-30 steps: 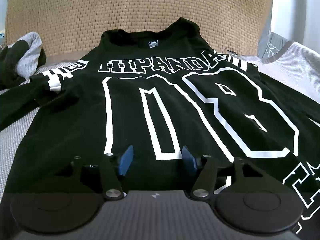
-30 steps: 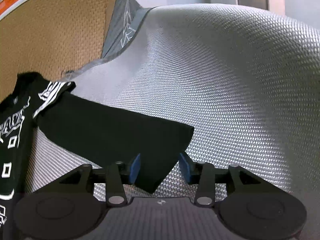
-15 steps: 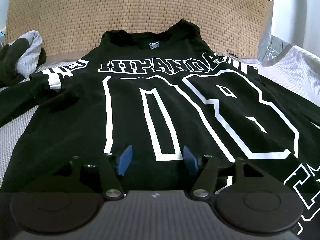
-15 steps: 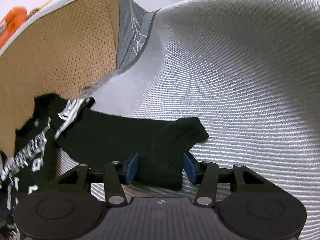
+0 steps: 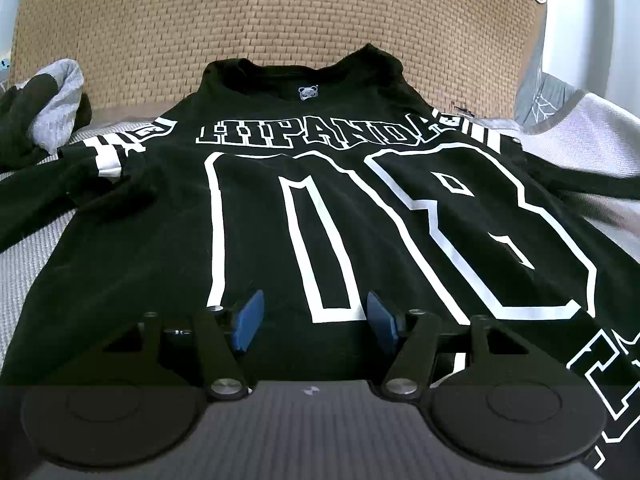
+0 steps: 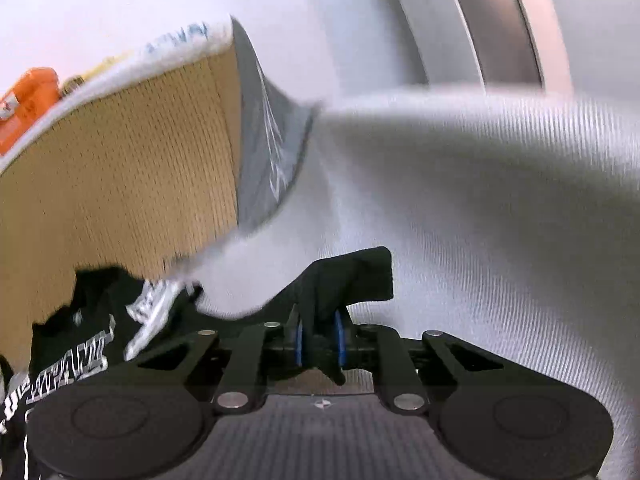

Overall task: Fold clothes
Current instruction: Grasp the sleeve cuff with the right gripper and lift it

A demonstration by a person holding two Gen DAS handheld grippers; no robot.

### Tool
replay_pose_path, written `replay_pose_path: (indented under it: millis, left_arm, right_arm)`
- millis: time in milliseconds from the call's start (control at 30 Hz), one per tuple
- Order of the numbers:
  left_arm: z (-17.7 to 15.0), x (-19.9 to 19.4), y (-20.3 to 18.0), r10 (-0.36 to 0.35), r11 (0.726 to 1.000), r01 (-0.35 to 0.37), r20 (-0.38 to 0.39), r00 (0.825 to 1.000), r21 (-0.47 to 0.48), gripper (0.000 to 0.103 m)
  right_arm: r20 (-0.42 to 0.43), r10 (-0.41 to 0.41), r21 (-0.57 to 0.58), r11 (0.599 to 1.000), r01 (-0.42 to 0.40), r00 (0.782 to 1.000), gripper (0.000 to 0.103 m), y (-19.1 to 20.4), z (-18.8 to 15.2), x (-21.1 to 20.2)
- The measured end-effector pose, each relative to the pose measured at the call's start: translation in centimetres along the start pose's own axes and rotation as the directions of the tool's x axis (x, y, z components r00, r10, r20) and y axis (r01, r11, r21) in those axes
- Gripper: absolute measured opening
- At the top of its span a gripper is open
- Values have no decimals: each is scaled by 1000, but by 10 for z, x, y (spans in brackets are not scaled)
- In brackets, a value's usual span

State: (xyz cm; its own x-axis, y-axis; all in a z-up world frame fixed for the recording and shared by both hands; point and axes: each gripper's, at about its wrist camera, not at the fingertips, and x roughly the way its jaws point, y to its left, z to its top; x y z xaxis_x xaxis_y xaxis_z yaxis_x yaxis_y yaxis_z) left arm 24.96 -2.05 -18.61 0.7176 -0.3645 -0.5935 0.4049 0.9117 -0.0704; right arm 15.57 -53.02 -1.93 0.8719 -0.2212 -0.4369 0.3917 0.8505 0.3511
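Observation:
A black long-sleeved shirt (image 5: 256, 240) with white "HIPANDA" lettering and large numerals lies spread flat on a grey woven bed cover (image 5: 592, 148), collar toward the headboard. My left gripper (image 5: 312, 322) is open and empty, low over the shirt's lower front. My right gripper (image 6: 318, 340) is shut on the cuff end of the shirt's black right sleeve (image 6: 352, 280) and holds it lifted off the cover. The shirt's body (image 6: 80, 344) shows at the lower left of the right wrist view.
A tan woven headboard (image 5: 280, 20) stands behind the shirt. A crumpled grey and black garment (image 5: 44, 108) lies at the far left. A grey patterned pillow (image 6: 268, 136) leans by the headboard's right end. An orange object (image 6: 28, 96) sits on top of the headboard.
My right gripper closed on the sleeve cuff and lifted it, tilting upward. The left gripper stayed open and almost still over the shirt.

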Motion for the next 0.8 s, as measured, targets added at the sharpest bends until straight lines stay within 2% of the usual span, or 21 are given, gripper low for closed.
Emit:
replay_pose_path:
  millis: [333,500,667,800]
  left_arm:
    - [-1,1,1,-1,1000,1,-2,1000,-3,61]
    - [-1,1,1,-3,1000,3,-4,1000,0,62]
    - [3,3,0,0,1000,0,-23,1000,7,64]
    - [8,4,0,-9,1000,10,-49,999,6,67]
  right_arm:
    - [116,2,-44,999,3,993,16,38,93,4]
    - [149,22,-58,998,-13,989,16,57,124,5]
    - [111,92,-158,985,-74,990,16,94,128,5]
    - [71,200,-230,957,-179,977,16,133,118,-1]
